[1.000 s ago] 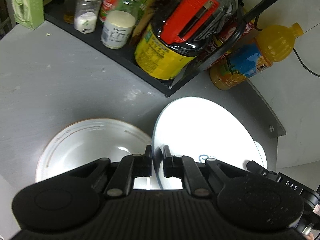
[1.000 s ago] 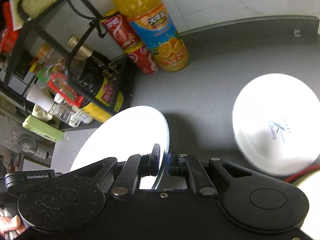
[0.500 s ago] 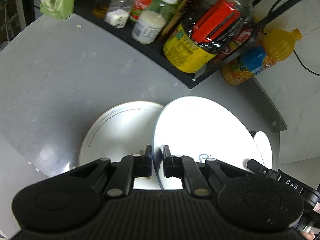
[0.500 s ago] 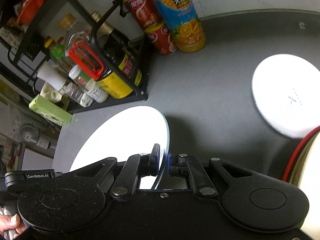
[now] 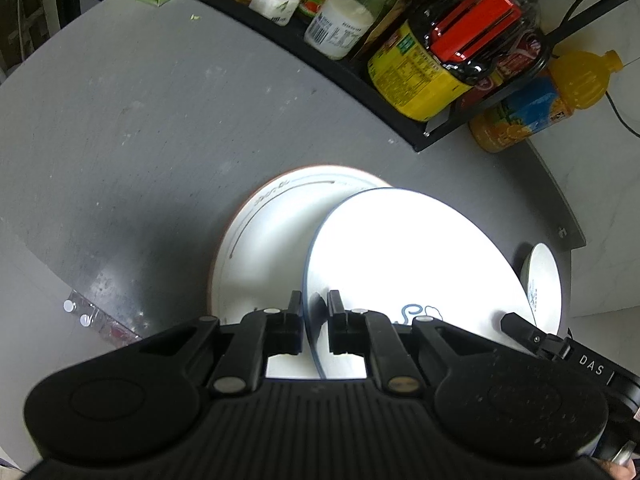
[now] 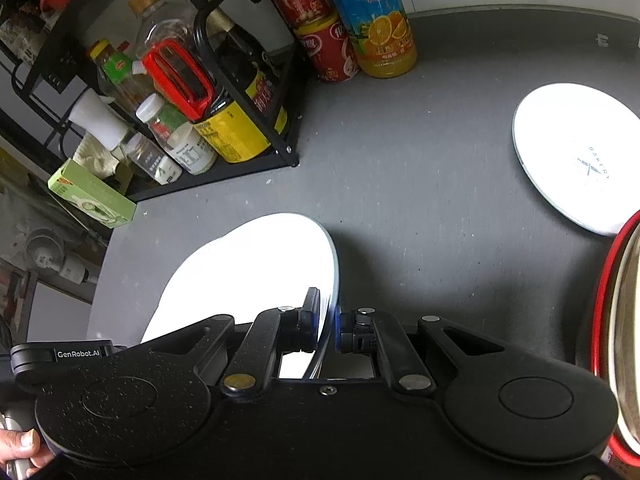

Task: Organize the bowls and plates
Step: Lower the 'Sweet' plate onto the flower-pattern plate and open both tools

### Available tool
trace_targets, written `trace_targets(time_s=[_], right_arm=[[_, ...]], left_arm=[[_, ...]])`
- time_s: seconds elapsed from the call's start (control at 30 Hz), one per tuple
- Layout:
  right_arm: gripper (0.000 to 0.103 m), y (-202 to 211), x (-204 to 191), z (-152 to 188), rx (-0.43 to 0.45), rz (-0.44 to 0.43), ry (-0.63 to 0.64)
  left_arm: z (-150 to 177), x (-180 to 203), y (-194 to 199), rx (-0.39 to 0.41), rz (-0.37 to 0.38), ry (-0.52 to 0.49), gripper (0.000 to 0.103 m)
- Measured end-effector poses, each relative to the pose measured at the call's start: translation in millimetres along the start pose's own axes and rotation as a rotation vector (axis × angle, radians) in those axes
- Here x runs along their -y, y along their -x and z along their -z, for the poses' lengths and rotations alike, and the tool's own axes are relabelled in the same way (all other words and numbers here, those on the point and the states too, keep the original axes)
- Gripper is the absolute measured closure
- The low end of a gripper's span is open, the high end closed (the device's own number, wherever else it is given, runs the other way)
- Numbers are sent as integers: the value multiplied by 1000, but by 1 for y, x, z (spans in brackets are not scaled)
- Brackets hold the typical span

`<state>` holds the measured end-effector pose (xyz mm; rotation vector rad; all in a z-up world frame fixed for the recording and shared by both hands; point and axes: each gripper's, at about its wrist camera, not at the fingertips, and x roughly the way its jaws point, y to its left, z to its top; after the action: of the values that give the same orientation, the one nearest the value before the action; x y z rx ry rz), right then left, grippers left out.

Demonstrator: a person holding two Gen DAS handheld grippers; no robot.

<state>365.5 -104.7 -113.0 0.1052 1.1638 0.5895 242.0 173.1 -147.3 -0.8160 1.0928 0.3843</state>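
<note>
A white plate with a blue rim (image 5: 404,256) is held by both grippers at opposite edges, above the grey table. My left gripper (image 5: 314,314) is shut on one edge; my right gripper (image 6: 328,322) is shut on the other edge of the same plate (image 6: 256,276). Below it lies a white plate with a brown rim (image 5: 260,240), partly covered by the held plate. A third white plate with a small logo (image 6: 580,160) lies flat at the right; it also shows at the far right of the left wrist view (image 5: 542,280).
A black rack (image 5: 352,80) with jars and bottles stands at the back. An orange juice bottle (image 6: 372,20) and red cans (image 6: 316,28) stand beside it. A red-rimmed pot (image 6: 616,340) sits at the right edge. A green box (image 6: 92,196) lies left.
Both grippers have risen with the blue-rimmed plate, so the table looks farther away. The held plate now overlaps the brown-rimmed plate. The red-rimmed pot has come into the right view.
</note>
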Motion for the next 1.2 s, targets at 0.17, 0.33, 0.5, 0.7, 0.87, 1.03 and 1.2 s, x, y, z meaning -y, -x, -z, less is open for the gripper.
trace_targets(time_s=[0.17,0.33,0.5,0.7,0.87,1.03,1.2], right_arm=[[96,-2,-3,4,5,24,3],[96,-3,-4,7,9,39,12],[96,-6,-7,9,14,47,23],[97,-9,-9,15,16,63,25],[98,-9,-7,18,26,57,8],[98,-8,-10,15,26,55,17],[98,-8,-12,11,38,52,21]], left_arm=[[2,-6,-7,-20,-2,-3,93],[1,-7,-14,-35,2,-5,92],[1,-9,-22,-42,-2,-2,91],[3,-13,-29,-49,-26,1,89],[3,-12,-32,-60,-33,-3,88],[-1,-3,-29,-72,-91,-55,88],[-12,5,-16,-56,-115,-88,79]])
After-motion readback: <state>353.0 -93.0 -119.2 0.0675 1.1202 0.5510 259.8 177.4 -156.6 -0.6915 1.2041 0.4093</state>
